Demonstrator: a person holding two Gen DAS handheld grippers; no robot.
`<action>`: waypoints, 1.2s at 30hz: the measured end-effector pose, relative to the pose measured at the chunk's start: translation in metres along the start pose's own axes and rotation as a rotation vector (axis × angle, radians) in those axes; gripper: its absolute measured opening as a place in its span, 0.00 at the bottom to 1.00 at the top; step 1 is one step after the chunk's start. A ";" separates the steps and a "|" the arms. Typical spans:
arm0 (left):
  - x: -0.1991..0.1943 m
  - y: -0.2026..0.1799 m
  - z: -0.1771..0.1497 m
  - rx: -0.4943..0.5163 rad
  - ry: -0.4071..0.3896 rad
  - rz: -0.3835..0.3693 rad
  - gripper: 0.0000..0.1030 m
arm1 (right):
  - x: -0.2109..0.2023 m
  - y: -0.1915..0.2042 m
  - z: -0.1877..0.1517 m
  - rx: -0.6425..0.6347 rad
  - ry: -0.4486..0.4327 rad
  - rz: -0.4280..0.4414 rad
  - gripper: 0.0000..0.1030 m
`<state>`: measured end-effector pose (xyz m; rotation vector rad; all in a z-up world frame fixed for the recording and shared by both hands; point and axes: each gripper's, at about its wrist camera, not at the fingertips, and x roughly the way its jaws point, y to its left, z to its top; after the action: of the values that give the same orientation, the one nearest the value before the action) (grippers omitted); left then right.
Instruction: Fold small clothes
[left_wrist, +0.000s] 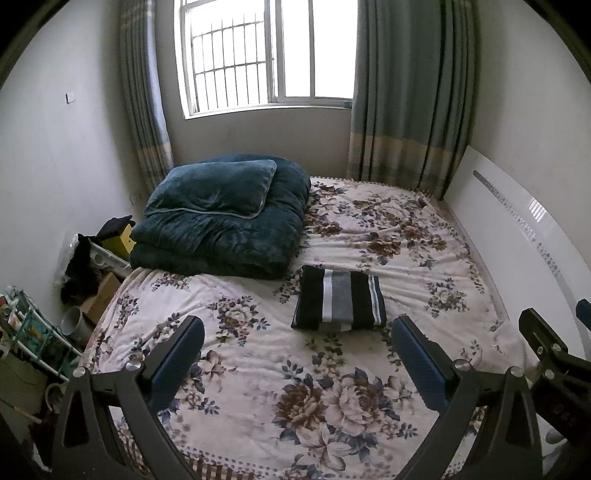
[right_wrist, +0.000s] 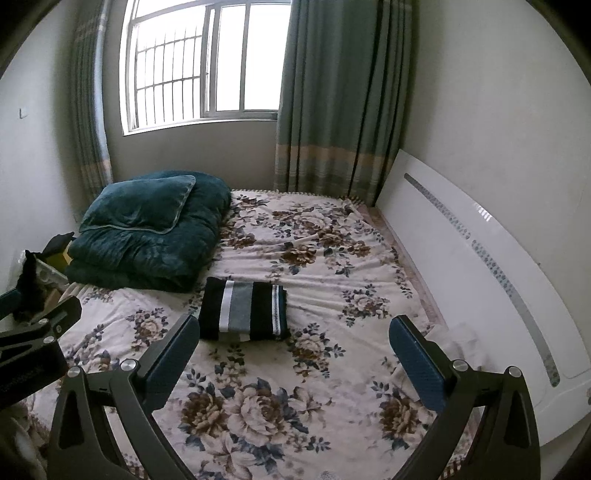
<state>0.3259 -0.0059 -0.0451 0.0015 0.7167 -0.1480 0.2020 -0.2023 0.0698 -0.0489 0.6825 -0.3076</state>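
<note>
1. The black knit garment with white and grey stripes (left_wrist: 339, 303) lies on the cream bedspread printed with brown and blue flowers (left_wrist: 258, 369), about the middle of the bed. I see it as a compact rectangle with squared edges and a doubled layer showing along its near side.

2. From that shape I judge the folding of this piece to be finished, or very nearly so. No sleeve, leg or loose flap sticks out in either wrist view.

3. My left gripper (left_wrist: 297, 354) hangs above the near part of the bedspread with its two blue-padded fingers spread wide. Nothing is between them, and the garment sits ahead of them, apart from both pads.

4. My right gripper (right_wrist: 295, 354) is in the same condition: fingers wide apart, holding nothing, short of the striped garment (right_wrist: 244, 309).

5. The two grippers are side by side; each shows at the edge of the other's view.

6. The folded dark teal plush quilt with its matching pillow (left_wrist: 221, 218) sits at the far left corner of the bed, just beyond the garment and not touching it as far as I can tell. I take it as bedding, not part of my job.

7. What is left: I see no other small clothes laid out on the bed. A pale crumpled cloth (right_wrist: 456, 343) lies by the white headboard panel (right_wrist: 480, 266), but I cannot tell what it is.
</note>
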 end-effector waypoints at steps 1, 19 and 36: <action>0.000 0.001 0.000 -0.002 -0.001 0.000 1.00 | 0.000 0.001 0.000 0.000 0.000 0.000 1.00; -0.009 0.013 0.001 0.005 -0.015 0.008 1.00 | -0.006 0.008 -0.002 0.007 -0.007 0.010 1.00; -0.018 0.012 0.006 0.010 -0.028 0.015 1.00 | -0.009 0.014 -0.002 0.012 -0.012 0.011 1.00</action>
<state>0.3182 0.0076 -0.0290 0.0141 0.6878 -0.1373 0.1979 -0.1866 0.0718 -0.0355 0.6687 -0.3004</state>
